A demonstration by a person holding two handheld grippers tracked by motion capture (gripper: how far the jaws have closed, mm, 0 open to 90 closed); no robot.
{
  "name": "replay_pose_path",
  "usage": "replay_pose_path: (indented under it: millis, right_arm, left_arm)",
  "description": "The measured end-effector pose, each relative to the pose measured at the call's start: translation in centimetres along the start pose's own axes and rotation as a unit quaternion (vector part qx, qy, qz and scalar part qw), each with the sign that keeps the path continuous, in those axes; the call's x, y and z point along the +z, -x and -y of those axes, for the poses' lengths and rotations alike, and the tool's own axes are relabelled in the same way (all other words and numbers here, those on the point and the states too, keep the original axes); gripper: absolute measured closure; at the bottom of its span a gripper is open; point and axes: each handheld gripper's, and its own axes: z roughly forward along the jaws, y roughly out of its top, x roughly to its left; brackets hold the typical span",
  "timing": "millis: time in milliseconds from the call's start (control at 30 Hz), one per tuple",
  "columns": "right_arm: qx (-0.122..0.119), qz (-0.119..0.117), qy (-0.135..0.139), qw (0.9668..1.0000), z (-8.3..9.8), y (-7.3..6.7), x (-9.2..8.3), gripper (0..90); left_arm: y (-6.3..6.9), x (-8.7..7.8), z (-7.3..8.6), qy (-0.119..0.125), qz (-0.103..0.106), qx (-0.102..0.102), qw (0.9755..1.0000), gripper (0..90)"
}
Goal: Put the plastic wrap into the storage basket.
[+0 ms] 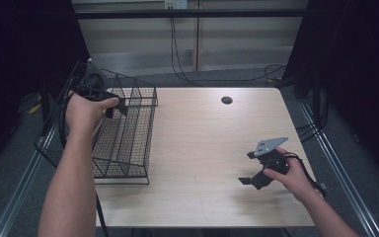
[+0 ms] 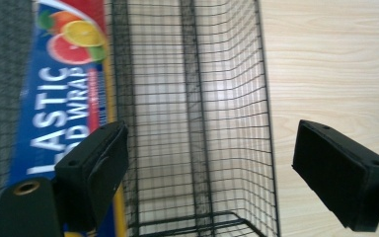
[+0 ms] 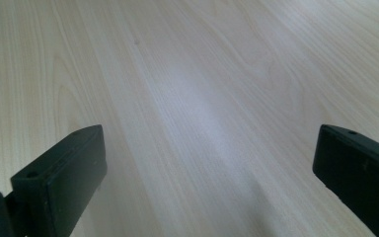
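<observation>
one wire basket (image 1: 128, 133) left; plastic wrap box (image 2: 59, 98) inside.

A lab-like recording station is showing here: a pale wood-grain surface (image 1: 202, 143) is sitting inside a metal rail frame (image 1: 343, 173), with black cables (image 1: 177, 54) trailing at twelve o'clock and dark curtains (image 1: 24, 49) hanging beside.

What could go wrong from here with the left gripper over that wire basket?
1. The left gripper, open, hovers above the wire basket; a jaw could catch the mesh going down.
2. The plastic wrap box lies against the basket's side, so room for the jaws looks tight.
3. The basket overhangs the table edge; a push could tip it off.
</observation>
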Motion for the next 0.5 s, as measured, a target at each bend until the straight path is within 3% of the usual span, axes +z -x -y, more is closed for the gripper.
replay_pose_path:
  millis: [300, 500]
  right_arm:
    - [-0.001, -0.001, -0.002, 1.0, 0.0, 0.0, 0.1, 0.0]
    - [-0.002, -0.001, -0.006, 1.0, 0.0, -0.1, 0.3, 0.0]
  left_arm:
    - [1.6, 0.6, 0.6, 0.001, 0.026, 0.039, 0.9989, 14.3]
    - [3.0, 1.0, 1.0, 0.003, 0.05, 0.066, 0.9966, 14.1]
